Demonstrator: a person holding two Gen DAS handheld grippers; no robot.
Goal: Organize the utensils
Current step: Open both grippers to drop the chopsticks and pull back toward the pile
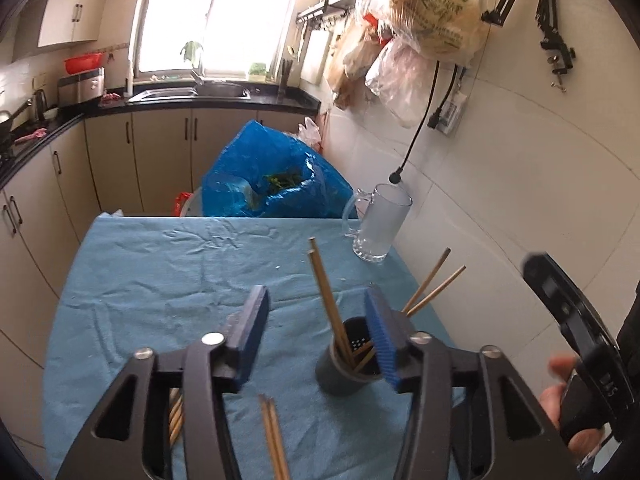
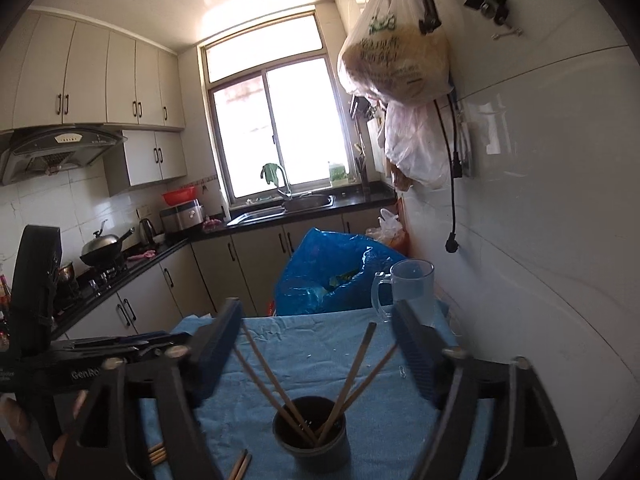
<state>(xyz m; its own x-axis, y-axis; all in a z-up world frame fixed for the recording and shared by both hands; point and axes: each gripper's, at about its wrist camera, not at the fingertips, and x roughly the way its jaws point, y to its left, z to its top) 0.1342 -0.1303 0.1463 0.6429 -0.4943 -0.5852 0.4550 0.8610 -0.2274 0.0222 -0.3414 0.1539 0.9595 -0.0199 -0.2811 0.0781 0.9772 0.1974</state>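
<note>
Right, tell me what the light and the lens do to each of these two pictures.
Left wrist view: the bright window is blown out to white, the blue-padded left gripper is motion-blurred, and the tiled wall lines bow. Right wrist view: the same window glares, dimming the dark cylindrical utensil holder, and black corners ring the frame.

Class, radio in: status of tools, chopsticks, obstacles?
Left tool, right tool open, empty. Four chopsticks in holder; others loose on cloth. Nothing blocking.
</note>
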